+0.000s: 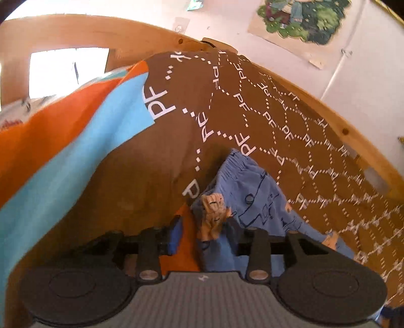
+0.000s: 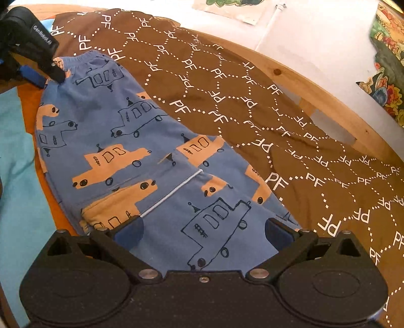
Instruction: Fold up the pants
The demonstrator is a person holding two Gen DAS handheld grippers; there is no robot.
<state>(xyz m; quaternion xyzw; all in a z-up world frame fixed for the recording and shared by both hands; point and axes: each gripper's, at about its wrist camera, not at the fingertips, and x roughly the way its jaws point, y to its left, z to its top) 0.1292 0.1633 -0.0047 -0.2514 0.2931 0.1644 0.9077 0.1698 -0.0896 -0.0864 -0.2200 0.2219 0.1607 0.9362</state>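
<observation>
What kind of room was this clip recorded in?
Probably a child's bedroom: a wooden bed frame surrounds a brown PF-patterned sheet, cartoon posters hang on the wall, and small car-print pants lie on the bed.

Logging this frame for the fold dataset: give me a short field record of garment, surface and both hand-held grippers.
garment: blue pants with orange car print, lying flat
surface: brown patterned blanket on a wooden-framed bed
left hand-held gripper: at the waistband corner, bunched cloth between its fingers
right hand-held gripper: open, over the near end of the pants
</observation>
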